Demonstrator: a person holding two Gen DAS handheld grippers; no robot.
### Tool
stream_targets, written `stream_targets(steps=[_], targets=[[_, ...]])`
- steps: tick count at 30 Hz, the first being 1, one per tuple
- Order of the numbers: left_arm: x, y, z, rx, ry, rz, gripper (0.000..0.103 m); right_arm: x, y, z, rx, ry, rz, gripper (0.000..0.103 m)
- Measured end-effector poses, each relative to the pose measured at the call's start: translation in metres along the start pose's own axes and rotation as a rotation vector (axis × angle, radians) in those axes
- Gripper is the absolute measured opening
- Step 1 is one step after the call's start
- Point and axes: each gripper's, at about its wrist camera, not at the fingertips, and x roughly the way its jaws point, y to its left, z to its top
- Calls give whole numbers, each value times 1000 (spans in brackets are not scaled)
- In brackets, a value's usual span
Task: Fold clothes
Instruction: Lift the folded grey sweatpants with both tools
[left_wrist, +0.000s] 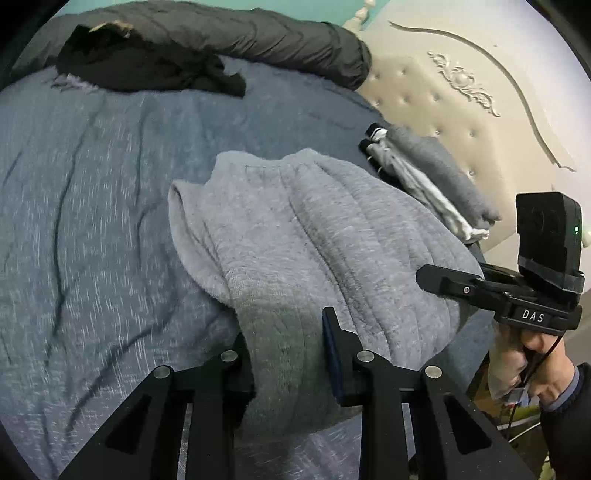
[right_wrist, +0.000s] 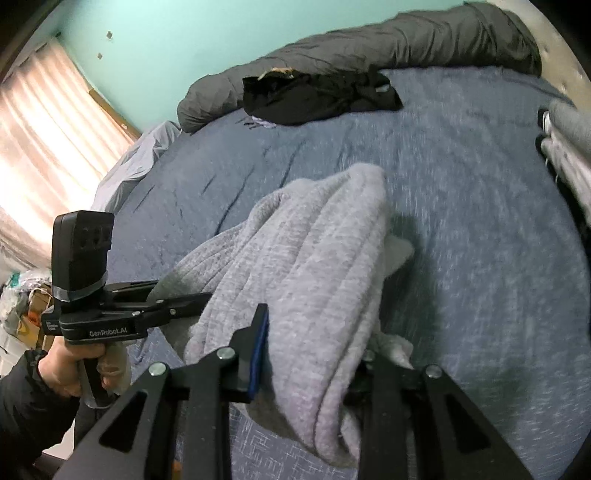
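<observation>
A light grey fleece garment (left_wrist: 314, 229) hangs bunched between both grippers, lifted above the blue-grey bed cover (left_wrist: 92, 192). In the left wrist view my left gripper (left_wrist: 288, 343) is shut on a thick fold of its near edge. My right gripper (left_wrist: 424, 277) pinches the same garment at its right side, held by a hand. In the right wrist view my right gripper (right_wrist: 314, 350) is shut on a rolled fold of the garment (right_wrist: 314, 240). My left gripper (right_wrist: 184, 293) grips the cloth's left end. The garment's far end droops toward the cover.
A black garment (left_wrist: 140, 66) lies crumpled at the far side, in front of a rolled dark grey duvet (left_wrist: 258, 33). Folded grey clothes (left_wrist: 428, 173) are stacked beside the beige tufted headboard (left_wrist: 461, 92). A curtained window (right_wrist: 44, 147) and floor clutter (right_wrist: 26, 306) are on the left.
</observation>
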Motion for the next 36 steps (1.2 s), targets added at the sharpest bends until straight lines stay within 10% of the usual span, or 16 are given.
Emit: stream_targets(steps=[36], targets=[[-4,-200,177,208,-175,-52,28,-182,-50,116,-184,-212,-137,27]])
